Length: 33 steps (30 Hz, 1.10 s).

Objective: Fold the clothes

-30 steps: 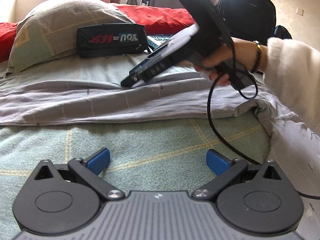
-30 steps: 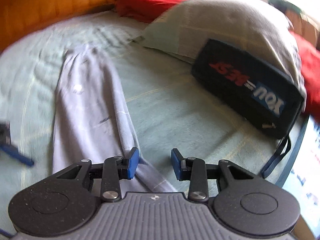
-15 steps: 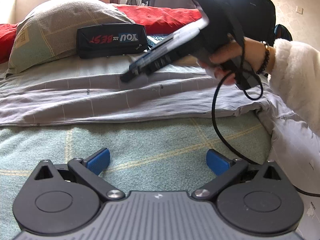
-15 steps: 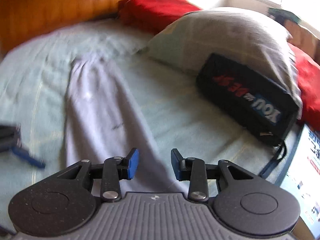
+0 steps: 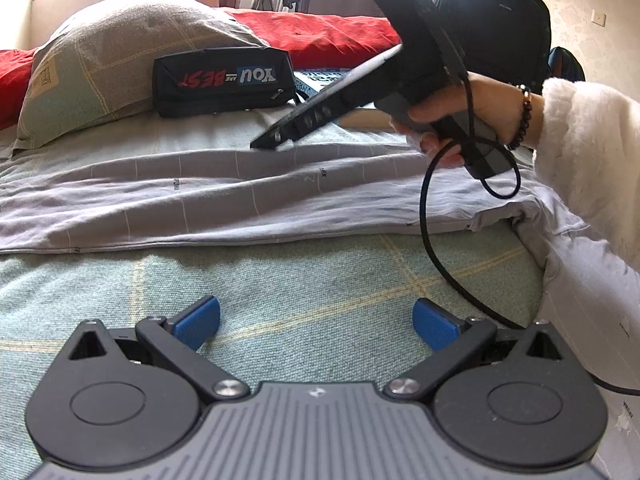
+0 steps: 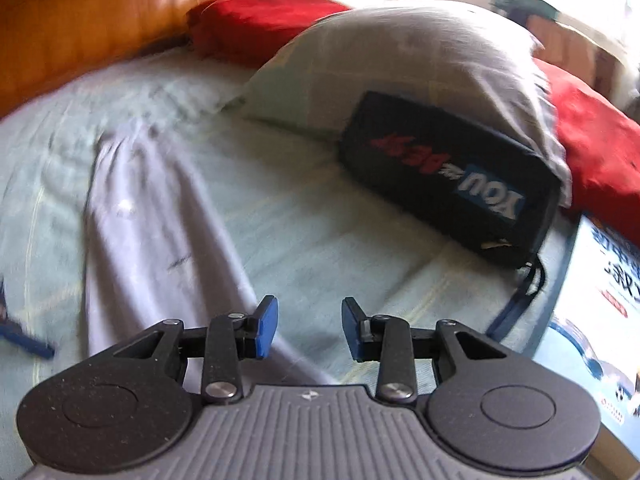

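A grey garment (image 5: 240, 196) with thin pale lines lies stretched across the green checked bed cover; its long leg shows in the right wrist view as well (image 6: 140, 220). My left gripper (image 5: 318, 324) hovers open and wide over bare cover in front of the garment, with nothing between its blue pads. A hand in a white fluffy sleeve holds my right gripper (image 5: 268, 142), tip down just over the garment's far edge. In its own view the right gripper (image 6: 309, 330) stands partly open above the cloth with an empty gap between the pads.
A black zip pouch (image 5: 224, 80) leans on a grey-green pillow (image 5: 120, 52) behind the garment. Red bedding (image 5: 328, 38), a magazine (image 6: 600, 300) and a black backpack (image 5: 500, 20) lie at the far right. A wooden headboard (image 6: 80, 20) bounds the bed. A black cable (image 5: 428, 232) hangs from the right gripper.
The right gripper's tip has lifted a little off the garment and rolled slightly. The left gripper and the garment have not moved.
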Each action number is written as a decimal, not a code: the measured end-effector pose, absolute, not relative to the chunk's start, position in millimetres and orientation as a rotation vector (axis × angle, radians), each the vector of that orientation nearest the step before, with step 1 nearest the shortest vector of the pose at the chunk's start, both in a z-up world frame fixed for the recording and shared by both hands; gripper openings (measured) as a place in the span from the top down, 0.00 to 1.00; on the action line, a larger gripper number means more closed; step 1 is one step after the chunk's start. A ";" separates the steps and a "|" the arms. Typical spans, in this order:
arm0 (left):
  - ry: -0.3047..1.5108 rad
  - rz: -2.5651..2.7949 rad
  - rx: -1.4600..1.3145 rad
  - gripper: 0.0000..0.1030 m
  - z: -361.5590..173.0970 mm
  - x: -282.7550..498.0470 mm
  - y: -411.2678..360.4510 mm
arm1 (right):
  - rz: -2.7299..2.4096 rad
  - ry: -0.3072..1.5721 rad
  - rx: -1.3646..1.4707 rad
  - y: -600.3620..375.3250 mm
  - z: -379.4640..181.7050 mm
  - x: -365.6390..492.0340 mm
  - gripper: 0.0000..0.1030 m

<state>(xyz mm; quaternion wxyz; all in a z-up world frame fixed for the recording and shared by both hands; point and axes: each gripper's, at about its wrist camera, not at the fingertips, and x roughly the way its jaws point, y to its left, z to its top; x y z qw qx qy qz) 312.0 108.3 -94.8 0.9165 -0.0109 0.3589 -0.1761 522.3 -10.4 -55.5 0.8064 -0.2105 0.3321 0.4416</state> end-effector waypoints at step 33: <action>0.738 -0.359 -0.016 0.01 -94.3 311.4 105.9 | 0.809 0.518 -0.720 28.3 -57.5 503.2 0.94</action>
